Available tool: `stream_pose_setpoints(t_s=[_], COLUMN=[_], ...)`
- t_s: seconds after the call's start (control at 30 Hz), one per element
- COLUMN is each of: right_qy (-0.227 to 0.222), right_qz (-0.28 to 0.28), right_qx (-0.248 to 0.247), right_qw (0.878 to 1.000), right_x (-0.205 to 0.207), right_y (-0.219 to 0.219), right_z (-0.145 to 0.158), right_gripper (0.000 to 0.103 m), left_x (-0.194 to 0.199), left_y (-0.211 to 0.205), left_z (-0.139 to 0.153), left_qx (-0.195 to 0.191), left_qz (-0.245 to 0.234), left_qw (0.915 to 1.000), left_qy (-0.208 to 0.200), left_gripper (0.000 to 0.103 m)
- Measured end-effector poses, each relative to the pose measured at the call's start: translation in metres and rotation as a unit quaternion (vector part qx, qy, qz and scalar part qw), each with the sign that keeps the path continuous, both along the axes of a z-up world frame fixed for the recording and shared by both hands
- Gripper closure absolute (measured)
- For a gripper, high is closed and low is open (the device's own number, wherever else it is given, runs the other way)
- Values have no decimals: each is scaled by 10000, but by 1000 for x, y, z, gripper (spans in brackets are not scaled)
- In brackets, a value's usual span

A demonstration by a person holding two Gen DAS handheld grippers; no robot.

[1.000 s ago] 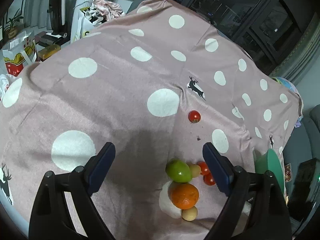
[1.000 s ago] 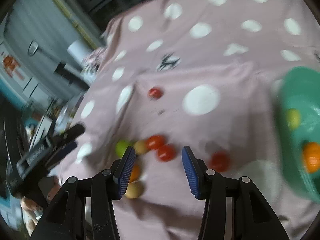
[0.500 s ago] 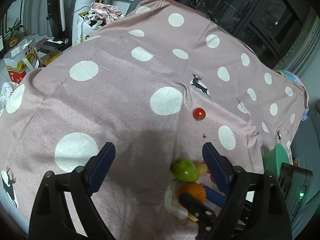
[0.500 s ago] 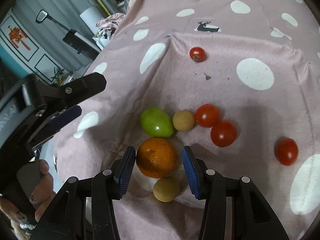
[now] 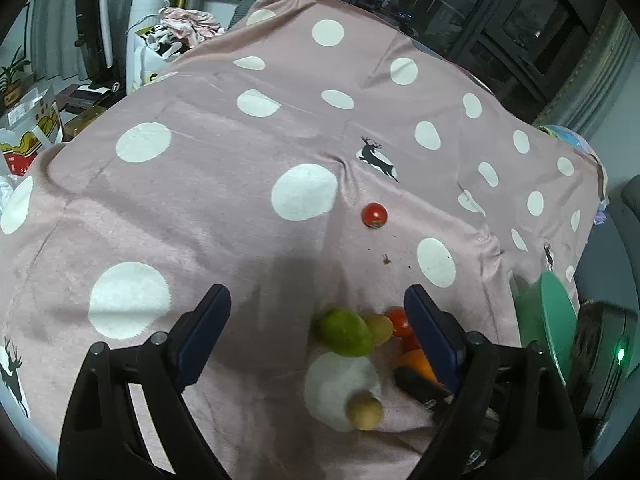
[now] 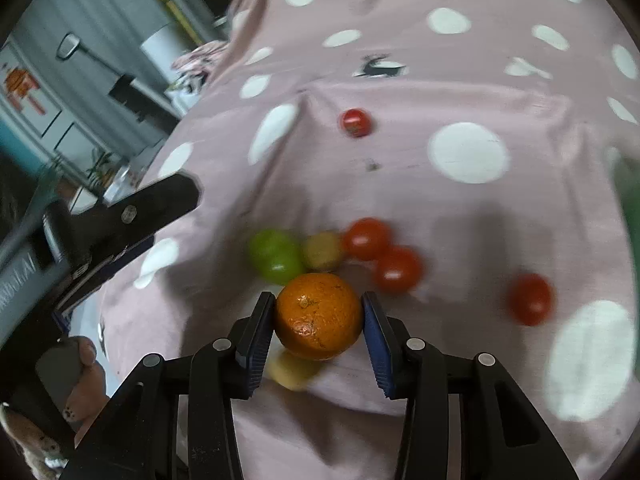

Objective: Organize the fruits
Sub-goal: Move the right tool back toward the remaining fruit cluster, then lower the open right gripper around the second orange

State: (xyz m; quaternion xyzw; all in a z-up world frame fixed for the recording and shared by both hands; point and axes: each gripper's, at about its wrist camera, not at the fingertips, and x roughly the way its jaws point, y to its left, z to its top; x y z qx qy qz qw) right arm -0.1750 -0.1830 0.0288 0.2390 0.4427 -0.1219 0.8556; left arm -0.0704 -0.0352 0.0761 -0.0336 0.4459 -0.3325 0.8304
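My right gripper [image 6: 319, 322] is shut on an orange [image 6: 319, 316] and holds it just above the pink dotted cloth [image 6: 460, 80]. Behind it lie a green fruit [image 6: 276, 255], a small tan fruit [image 6: 323, 251] and several red tomatoes [image 6: 366, 238]. Another tan fruit [image 6: 291, 370] lies under the orange. My left gripper [image 5: 318, 328] is open and empty above the cloth, with the green fruit [image 5: 345, 331], a tan fruit [image 5: 363, 410] and the orange [image 5: 416, 362] between and beside its fingers. A lone tomato [image 5: 374, 215] lies farther off.
A green bowl [image 5: 544, 320] stands at the cloth's right edge, also blurred at the right of the right wrist view [image 6: 630, 200]. A dark device with a green light [image 5: 608, 356] is beside it. Bags and boxes stand on the floor at the left [image 5: 28, 136].
My right gripper has closed on the orange and lifted it slightly toward the right. The left gripper has stayed open and barely moved.
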Motion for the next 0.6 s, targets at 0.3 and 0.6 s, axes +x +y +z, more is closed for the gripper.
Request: stream_pose_setpoints(t_s=[0.3, 0.6], right_qy=[483, 405], right_qz=[-578, -545], right_qx=[41, 280], right_qw=[9972, 9973], right_x=[-16, -28], right_y=[-38, -44], right_z=[-10, -5], right_gripper=[58, 58], left_x=[-23, -39], left_y=[-23, -38], left_z=[-2, -5], left_qx=[195, 289], left_qz=[-400, -726], left_qw=[9989, 9967], left_qy=[-173, -207], left_gripper=[15, 16])
